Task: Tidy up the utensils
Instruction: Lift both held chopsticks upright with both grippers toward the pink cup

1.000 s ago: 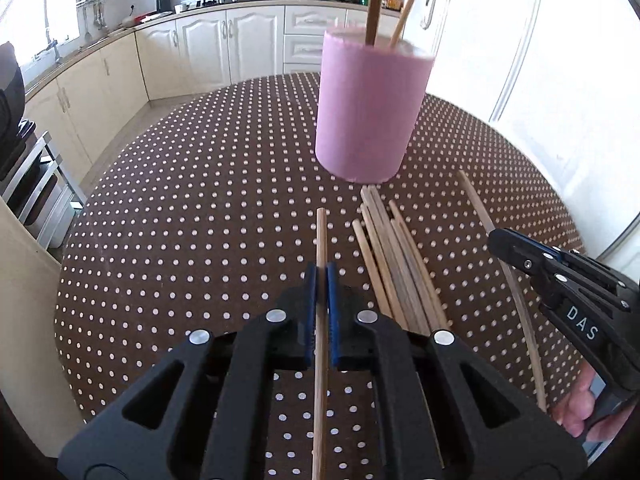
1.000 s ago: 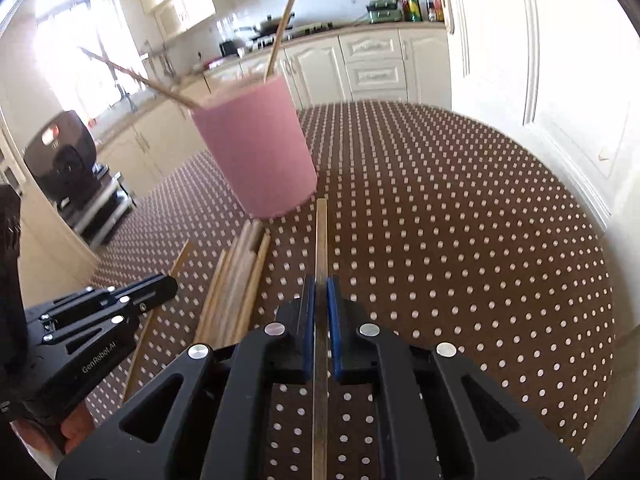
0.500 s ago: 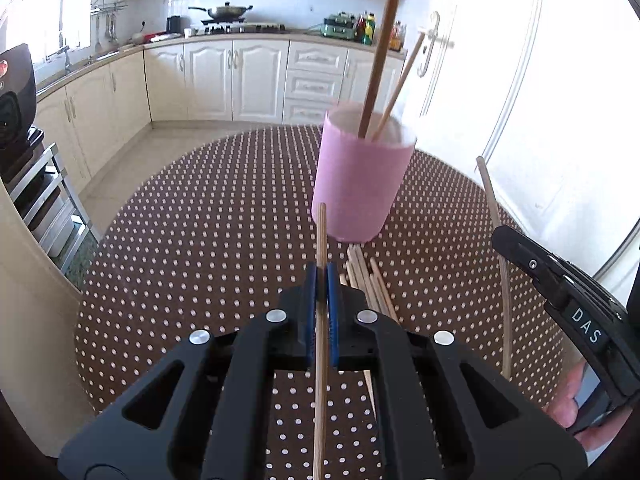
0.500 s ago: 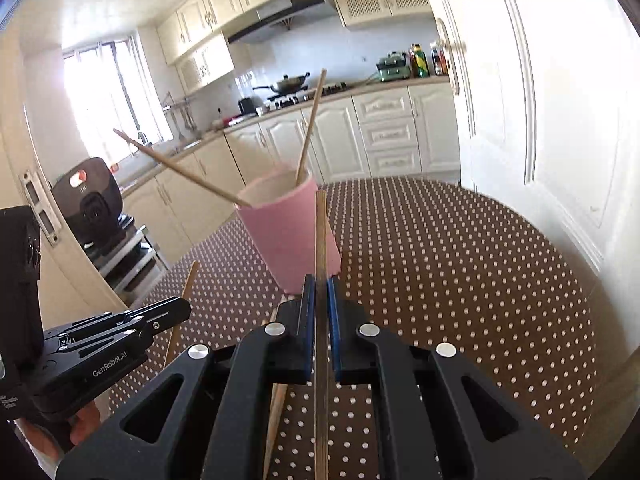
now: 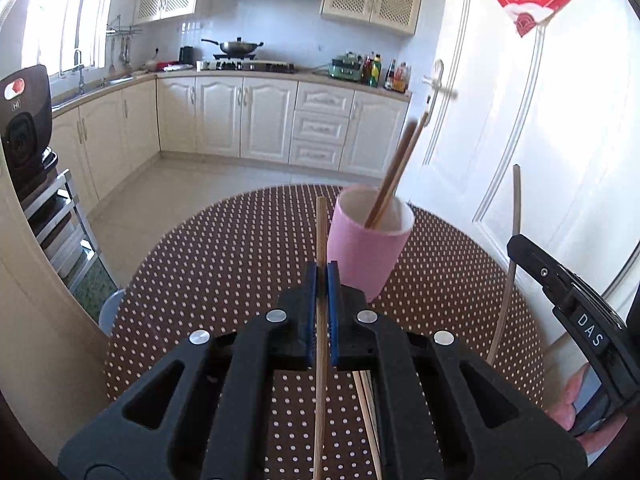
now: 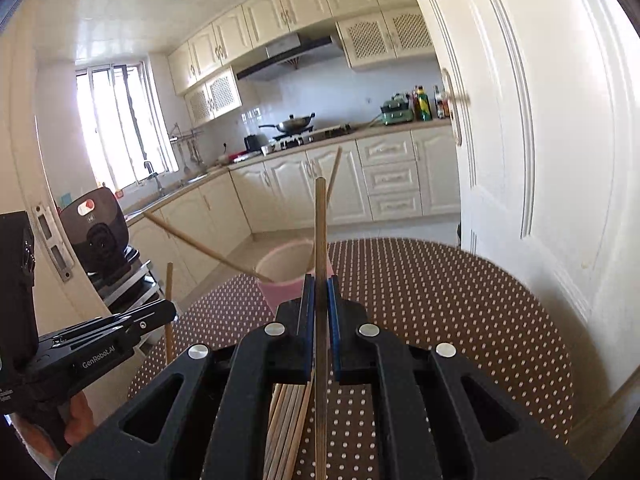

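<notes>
A pink cup (image 5: 368, 248) stands on the dotted round table (image 5: 224, 264) with two chopsticks (image 5: 394, 176) leaning in it. My left gripper (image 5: 321, 270) is shut on a wooden chopstick (image 5: 321, 236), raised and just left of the cup. My right gripper (image 6: 321, 284) is shut on another chopstick (image 6: 320, 224), raised in front of the cup (image 6: 280, 268). Several loose chopsticks (image 6: 286, 420) lie on the table under the grippers. The right gripper also shows in the left wrist view (image 5: 520, 248), and the left gripper in the right wrist view (image 6: 170, 314).
A white door (image 5: 520, 128) stands close behind the table on the right. Kitchen cabinets (image 5: 256, 120) run along the back. A black appliance on a rack (image 5: 24, 128) stands to the left of the table.
Both grippers have lifted up from the table with their chopsticks and tilted upward. The cup now sits lower and farther off in both views.
</notes>
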A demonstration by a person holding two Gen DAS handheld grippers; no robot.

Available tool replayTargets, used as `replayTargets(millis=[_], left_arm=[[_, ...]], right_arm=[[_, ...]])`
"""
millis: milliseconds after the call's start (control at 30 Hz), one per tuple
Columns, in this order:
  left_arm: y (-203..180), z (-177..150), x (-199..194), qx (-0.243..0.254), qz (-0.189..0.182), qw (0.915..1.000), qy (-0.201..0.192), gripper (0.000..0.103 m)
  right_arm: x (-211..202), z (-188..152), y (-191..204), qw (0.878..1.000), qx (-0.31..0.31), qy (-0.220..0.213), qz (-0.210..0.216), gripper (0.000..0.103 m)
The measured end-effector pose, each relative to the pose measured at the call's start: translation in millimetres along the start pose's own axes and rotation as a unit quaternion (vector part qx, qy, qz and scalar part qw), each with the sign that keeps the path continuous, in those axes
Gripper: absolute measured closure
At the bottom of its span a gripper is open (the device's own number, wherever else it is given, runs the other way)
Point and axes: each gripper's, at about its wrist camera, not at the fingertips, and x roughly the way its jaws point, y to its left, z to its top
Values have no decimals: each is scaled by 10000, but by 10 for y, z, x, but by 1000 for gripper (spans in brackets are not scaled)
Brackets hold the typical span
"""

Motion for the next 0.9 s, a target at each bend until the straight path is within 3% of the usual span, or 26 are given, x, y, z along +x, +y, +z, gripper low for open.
replayTargets(millis=[233,900], left_arm=[[14,149,-66,-50,89,9998,-194,97],[47,662,-246,-7,37,9965,-832,97]], right_arm=[[-67,190,49,9988,-15,-495,-37,98],[-110,590,210,9902,-141,-1383,102,98]])
